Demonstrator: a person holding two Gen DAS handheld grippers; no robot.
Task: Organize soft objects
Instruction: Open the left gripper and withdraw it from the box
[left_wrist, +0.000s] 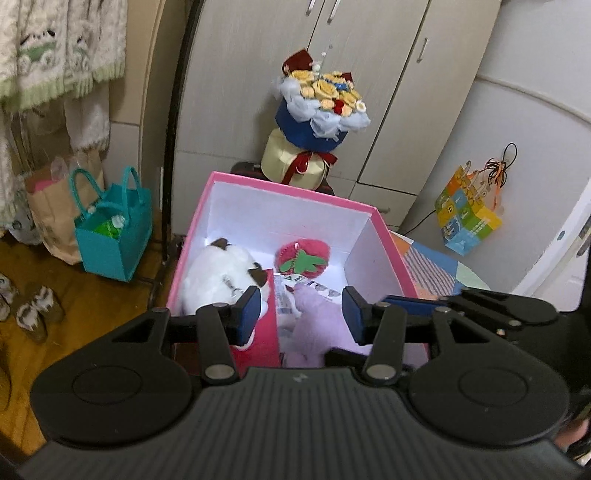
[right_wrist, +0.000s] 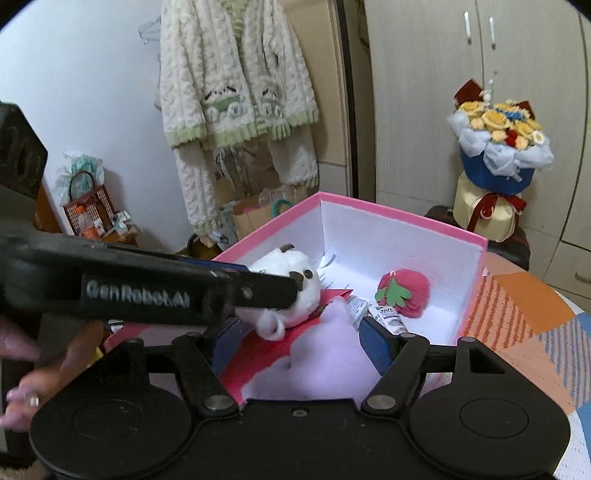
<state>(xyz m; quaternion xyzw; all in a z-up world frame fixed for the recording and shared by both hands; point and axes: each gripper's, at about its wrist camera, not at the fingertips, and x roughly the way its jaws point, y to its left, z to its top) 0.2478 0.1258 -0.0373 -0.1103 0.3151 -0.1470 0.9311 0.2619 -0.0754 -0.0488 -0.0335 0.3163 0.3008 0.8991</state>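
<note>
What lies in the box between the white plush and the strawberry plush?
In both wrist views, a small printed tube lies on the floor of the pink box, between the white plush and the strawberry plush, beside the lilac plush.

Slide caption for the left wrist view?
Open left gripper above pink box holding white, strawberry and lilac plush toys.

1. An open box (left_wrist: 280, 192) is set on a table (right_wrist: 517, 332).
2. Inside it, a plush dog (left_wrist: 218, 277) is placed at the left, and a strawberry plush (left_wrist: 303, 258) is laid toward the back wall, to the right of the dog.
3. A soft plush (right_wrist: 325, 354) is lodged at the near side of the box, with small tubes (right_wrist: 384, 317) between it and the strawberry plush.
4. A bouquet (left_wrist: 317, 122) is stood behind the box.
5. A tote bag (left_wrist: 114, 229) is set on the floor to the left of the box.
</note>
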